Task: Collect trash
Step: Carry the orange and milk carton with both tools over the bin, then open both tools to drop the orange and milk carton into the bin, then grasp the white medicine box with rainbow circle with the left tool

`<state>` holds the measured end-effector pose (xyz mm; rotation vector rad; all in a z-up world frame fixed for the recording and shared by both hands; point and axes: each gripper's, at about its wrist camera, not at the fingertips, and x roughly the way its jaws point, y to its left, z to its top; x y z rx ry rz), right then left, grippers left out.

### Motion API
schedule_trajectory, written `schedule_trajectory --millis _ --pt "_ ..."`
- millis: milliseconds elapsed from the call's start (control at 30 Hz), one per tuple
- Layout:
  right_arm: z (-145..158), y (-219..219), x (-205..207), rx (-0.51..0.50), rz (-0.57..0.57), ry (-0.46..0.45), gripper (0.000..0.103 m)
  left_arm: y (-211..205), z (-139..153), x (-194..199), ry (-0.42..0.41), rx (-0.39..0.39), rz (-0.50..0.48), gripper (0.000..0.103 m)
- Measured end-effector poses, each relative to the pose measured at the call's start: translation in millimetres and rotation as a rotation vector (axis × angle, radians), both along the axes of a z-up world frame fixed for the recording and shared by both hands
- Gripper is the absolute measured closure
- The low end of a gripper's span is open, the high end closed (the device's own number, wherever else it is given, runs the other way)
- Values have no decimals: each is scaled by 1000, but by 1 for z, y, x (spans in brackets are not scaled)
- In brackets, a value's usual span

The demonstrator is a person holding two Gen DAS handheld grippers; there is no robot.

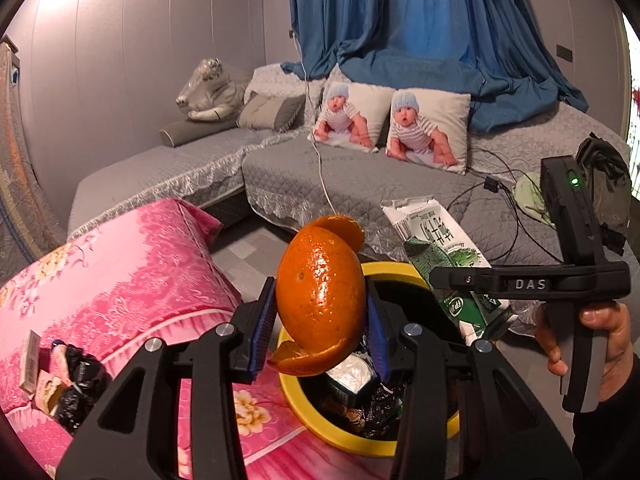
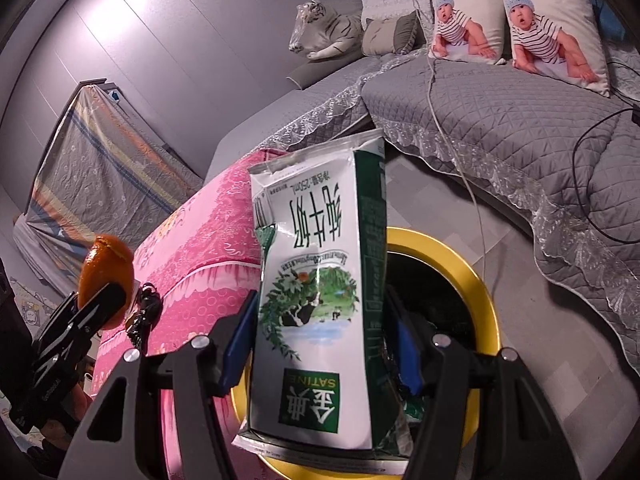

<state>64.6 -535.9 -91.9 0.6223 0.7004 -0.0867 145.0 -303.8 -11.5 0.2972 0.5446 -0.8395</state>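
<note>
My left gripper (image 1: 320, 332) is shut on an orange peel (image 1: 320, 292) and holds it above the near rim of a yellow-rimmed trash bin (image 1: 340, 436) with wrappers inside. My right gripper (image 2: 320, 344) is shut on a green and white milk carton (image 2: 320, 288), held upside down over the same bin (image 2: 486, 300). In the left wrist view the carton (image 1: 436, 240) and the right gripper (image 1: 460, 278) show at the right, over the bin's far rim. In the right wrist view the peel (image 2: 105, 264) and left gripper (image 2: 105, 300) show at the far left.
A pink floral-covered table (image 1: 132, 264) stands left of the bin, with black wrappers and small boxes (image 1: 60, 384) on it. A grey quilted sofa (image 1: 360, 168) with baby-print pillows, a toy tiger and cables lies behind. Grey tiled floor (image 2: 440, 208) lies between.
</note>
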Motion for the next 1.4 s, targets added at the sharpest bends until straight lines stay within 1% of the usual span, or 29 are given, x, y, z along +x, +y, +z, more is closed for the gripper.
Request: schedule_trajectory --millis 133,233,367,400,433,467,500,533,600,700,767,900,933,1000,1033,1200,1267,1333,1400 --pt "-9 -4 0 -6 -25 36 46 -12 -16 11 44 22 2 64" --pt "-16 -8 1 8 -30 50 46 -17 -28 17 66 39 8 64" --pt "-18 -12 -2 5 -51 50 45 -22 -33 23 89 47 10 62" --pt "-17 -12 -3 9 -57 48 45 -22 -34 24 93 47 16 58" --pt "-17 -14 -3 15 -63 50 44 -19 -34 25 91 42 26 46" --pt "-17 -16 -5 20 -71 52 33 -16 -33 25 87 32 39 38" --pt "-16 -18 -7 18 -88 51 24 -11 -31 25 79 18 56 19" --pt "-14 -19 -9 14 -97 50 23 -7 -30 25 74 6 71 12" --pt "-13 -20 -12 8 -110 50 23 1 -29 26 79 -6 89 12" --pt "-11 -20 -15 19 -116 40 23 18 -29 32 112 -15 126 10" --pt "-11 -16 -14 34 -98 30 23 34 -27 35 115 -17 148 9" --pt "-7 2 -5 65 -22 6 23 76 -20 43 71 -9 214 9" --pt "-6 5 -3 70 -8 1 22 97 -17 49 62 -5 248 9" --pt "-4 18 8 68 42 -5 21 125 -12 58 53 4 294 9" --pt "-3 23 12 63 57 -6 21 149 -9 67 44 16 339 8" --pt "-2 51 36 64 143 -9 21 236 -4 106 18 96 520 8" --pt "-2 62 44 60 173 -7 21 264 -6 129 44 131 557 8" --pt "-4 73 53 64 200 0 21 287 -16 155 88 169 591 8" --pt "-5 81 58 65 220 6 21 306 -27 183 157 173 624 9"
